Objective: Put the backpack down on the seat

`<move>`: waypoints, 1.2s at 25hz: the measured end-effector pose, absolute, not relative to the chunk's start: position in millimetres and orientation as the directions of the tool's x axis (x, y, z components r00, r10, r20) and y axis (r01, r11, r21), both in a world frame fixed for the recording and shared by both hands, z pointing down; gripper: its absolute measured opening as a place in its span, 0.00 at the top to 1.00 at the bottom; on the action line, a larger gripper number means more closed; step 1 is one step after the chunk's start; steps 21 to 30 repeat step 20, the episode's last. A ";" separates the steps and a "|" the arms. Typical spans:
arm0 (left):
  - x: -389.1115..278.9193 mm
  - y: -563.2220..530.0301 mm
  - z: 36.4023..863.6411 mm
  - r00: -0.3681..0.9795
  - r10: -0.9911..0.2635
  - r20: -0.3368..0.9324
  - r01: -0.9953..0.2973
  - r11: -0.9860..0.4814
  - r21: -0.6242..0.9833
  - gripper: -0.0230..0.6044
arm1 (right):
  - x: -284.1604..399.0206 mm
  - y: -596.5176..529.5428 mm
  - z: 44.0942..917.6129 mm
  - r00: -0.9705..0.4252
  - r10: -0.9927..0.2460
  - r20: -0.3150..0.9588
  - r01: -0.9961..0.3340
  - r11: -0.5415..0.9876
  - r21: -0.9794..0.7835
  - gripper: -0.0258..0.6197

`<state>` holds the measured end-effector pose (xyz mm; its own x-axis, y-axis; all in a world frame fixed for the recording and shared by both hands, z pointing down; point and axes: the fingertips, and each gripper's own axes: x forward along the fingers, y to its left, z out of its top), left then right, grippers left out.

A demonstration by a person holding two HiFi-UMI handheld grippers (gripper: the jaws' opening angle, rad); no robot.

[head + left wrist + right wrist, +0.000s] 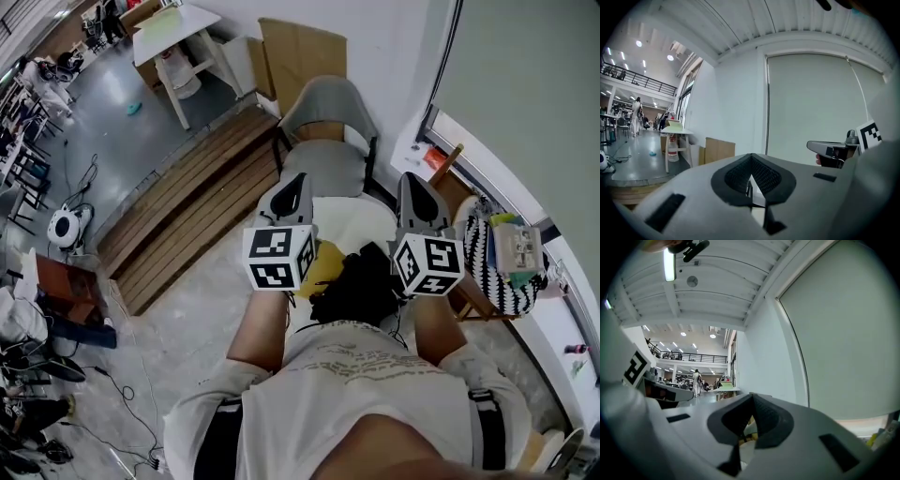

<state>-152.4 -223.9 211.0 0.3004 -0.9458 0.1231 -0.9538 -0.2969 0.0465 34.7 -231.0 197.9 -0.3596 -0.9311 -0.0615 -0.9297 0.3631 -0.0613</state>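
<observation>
A grey armchair (323,141) stands ahead against the wall, its seat (323,171) bare. Below my hands a black bag-like bundle (361,281) with a yellow part (323,262) lies on a white surface (361,220); whether it is the backpack I cannot tell. Black straps (223,436) run over the person's shoulders. My left gripper (291,185) and right gripper (414,185) are held side by side, pointing forward above that bundle. Both are shut with nothing in them. The left gripper (751,176) and the right gripper (751,411) face the white wall and ceiling.
A wooden slatted platform (187,216) lies left of the chair, with cardboard sheets (300,52) and a white table (178,33) behind. At the right a black-and-white striped bag (492,272) sits by the window sill (562,319). Cables (103,394) trail on the floor at left.
</observation>
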 end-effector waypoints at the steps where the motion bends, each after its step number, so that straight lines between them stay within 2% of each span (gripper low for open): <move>1: -154.0 -223.2 211.8 0.299 -0.946 0.126 -0.954 -0.295 0.047 0.93 | 34.0 -230.7 199.3 -0.361 -0.931 -0.057 -0.929 0.364 -0.066 0.92; 10: -159.6 -223.3 213.8 0.261 -0.957 0.123 -0.965 -0.259 0.034 0.93 | 33.7 -231.8 207.8 -0.383 -0.923 -0.033 -0.920 0.385 -0.076 0.92; 30: -157.3 -229.7 208.3 0.268 -0.959 0.090 -0.963 -0.264 0.048 0.93 | 37.5 -236.3 209.3 -0.380 -0.925 -0.022 -0.922 0.381 -0.076 0.92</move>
